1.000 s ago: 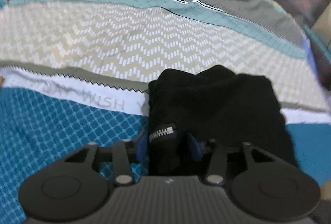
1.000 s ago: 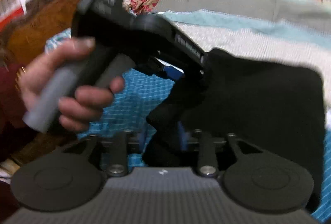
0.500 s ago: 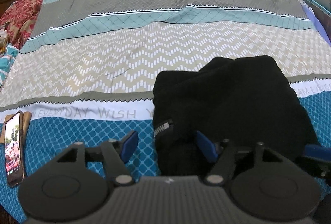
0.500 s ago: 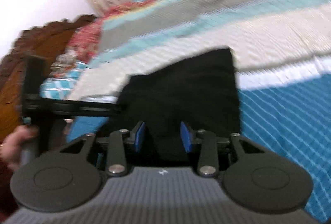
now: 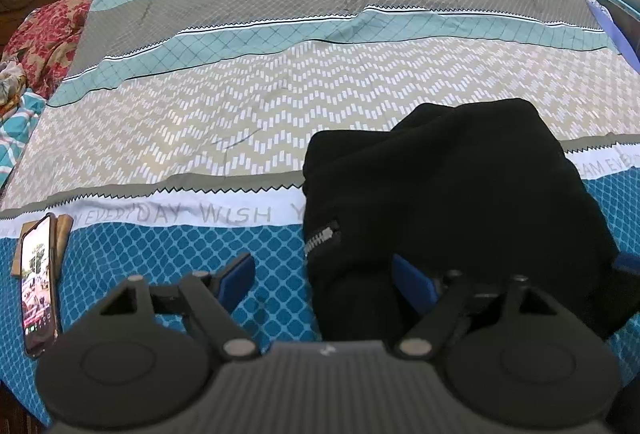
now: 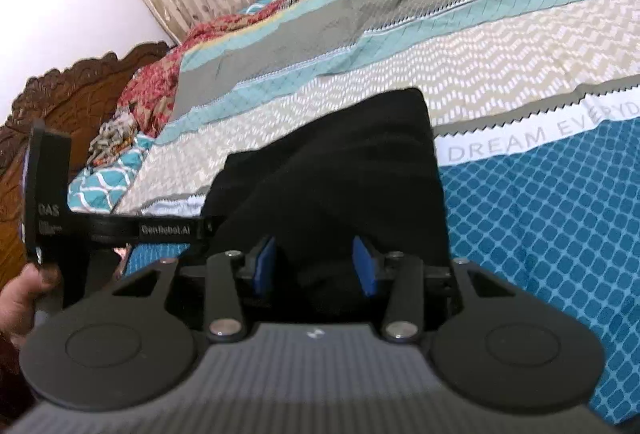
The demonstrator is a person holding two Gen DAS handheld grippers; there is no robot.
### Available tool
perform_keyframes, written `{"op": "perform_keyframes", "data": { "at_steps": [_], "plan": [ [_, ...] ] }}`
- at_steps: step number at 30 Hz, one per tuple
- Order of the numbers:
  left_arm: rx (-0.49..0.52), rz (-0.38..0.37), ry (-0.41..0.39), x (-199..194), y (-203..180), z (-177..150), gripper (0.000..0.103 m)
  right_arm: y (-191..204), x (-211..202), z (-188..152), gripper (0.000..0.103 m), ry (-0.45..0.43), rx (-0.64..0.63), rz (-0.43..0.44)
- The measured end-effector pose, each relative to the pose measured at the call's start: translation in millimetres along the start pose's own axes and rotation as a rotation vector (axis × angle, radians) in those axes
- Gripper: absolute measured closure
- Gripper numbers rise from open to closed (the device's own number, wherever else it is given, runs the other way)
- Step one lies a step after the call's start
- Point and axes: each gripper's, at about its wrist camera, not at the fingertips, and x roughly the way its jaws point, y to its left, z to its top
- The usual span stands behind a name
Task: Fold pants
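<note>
Directly ahead of both grippers, on the bedspread (image 5: 248, 105), lie the pants (image 5: 460, 201) — black, already gathered into a compact, roughly rectangular bundle with a zipper (image 5: 321, 238) showing on its left face. Judged from this shape, the main folds appear complete; what remains is probably a final tidying, since the top layer looks bulged and slightly skewed rather than flat.

Left gripper (image 5: 326, 280): jaws spread wide, empty. Its left finger sits over bare bedspread, clear of the cloth; the right finger lies against or just over the bundle's near edge — contact cannot be confirmed. The tool points forward and slightly down across the bed.

Right gripper (image 6: 316, 266): jaws partly apart, with the near edge of the pants (image 6: 340, 169) between the blue pads (image 6: 265, 265). The pads do not visibly pinch the fabric, so the cloth seems released rather than held. This tool is rolled to one side, the bed appearing tilted in its view.

To the left of the right gripper, the left hand (image 6: 24, 298) grasps the handle of the other tool, which lies level and reaches the bundle's left side. A phone (image 5: 38, 286) rests well to the left of the left gripper.
</note>
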Motion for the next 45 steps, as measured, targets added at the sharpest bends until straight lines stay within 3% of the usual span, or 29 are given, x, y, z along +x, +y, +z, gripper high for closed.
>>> {"op": "perform_keyframes", "data": {
  "at_steps": [5,22,45],
  "plan": [
    [-0.004,-0.015,-0.003,-7,1,-4,0.022,-4,-6,3,0.057,-0.037,0.009,-0.008],
    [-0.083,-0.030,0.015,-20,17,-27,0.013,-17,-5,6,0.056,-0.042,0.049,-0.048],
    [-0.132,0.000,0.016,-36,23,-48,0.004,-37,-17,-3,0.035,-0.036,0.129,-0.093]
  ]
}}
